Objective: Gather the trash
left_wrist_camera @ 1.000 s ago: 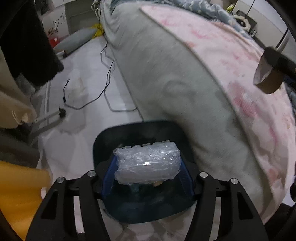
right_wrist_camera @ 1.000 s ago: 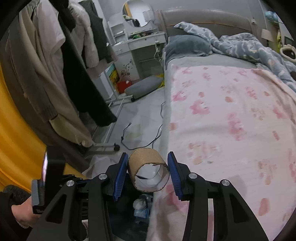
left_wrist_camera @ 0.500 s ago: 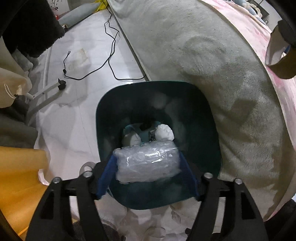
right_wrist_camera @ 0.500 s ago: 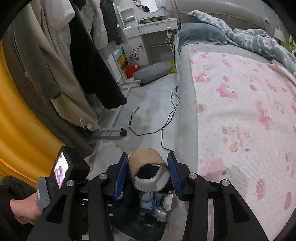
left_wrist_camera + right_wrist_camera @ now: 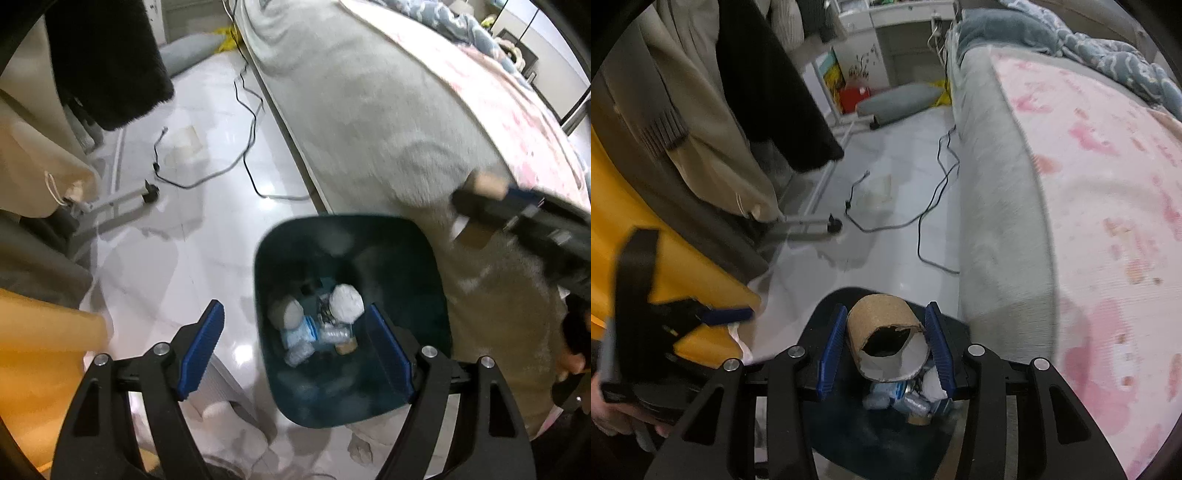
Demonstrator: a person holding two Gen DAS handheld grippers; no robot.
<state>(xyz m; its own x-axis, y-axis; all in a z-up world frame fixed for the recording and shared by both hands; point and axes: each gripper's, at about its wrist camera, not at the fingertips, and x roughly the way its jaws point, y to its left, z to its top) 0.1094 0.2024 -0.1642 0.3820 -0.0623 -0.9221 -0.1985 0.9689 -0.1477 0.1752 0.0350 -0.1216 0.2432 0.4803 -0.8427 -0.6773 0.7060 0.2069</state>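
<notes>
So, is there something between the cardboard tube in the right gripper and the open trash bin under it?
Nothing visible blocks it. The cardboard tube sits gripped between the right gripper fingers, directly above the open mouth of the dark trash bin. Below it lies only trash already inside. The left gripper is open and off to the side.

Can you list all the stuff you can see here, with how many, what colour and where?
bin: one, dark teal, on the floor beside the bed
trash in bin: several pieces, white and pale blue, at the bottom
cardboard tube: one, brown, between the right tool's pads, above the bin
cable: one, black, on the white floor
bed: one, grey side, pink patterned sheet, right of the bin
hanging clothes: several, beige and black, on the left
left tool: blue pads, open, empty
right tool: blue pads, holding the tube
</notes>
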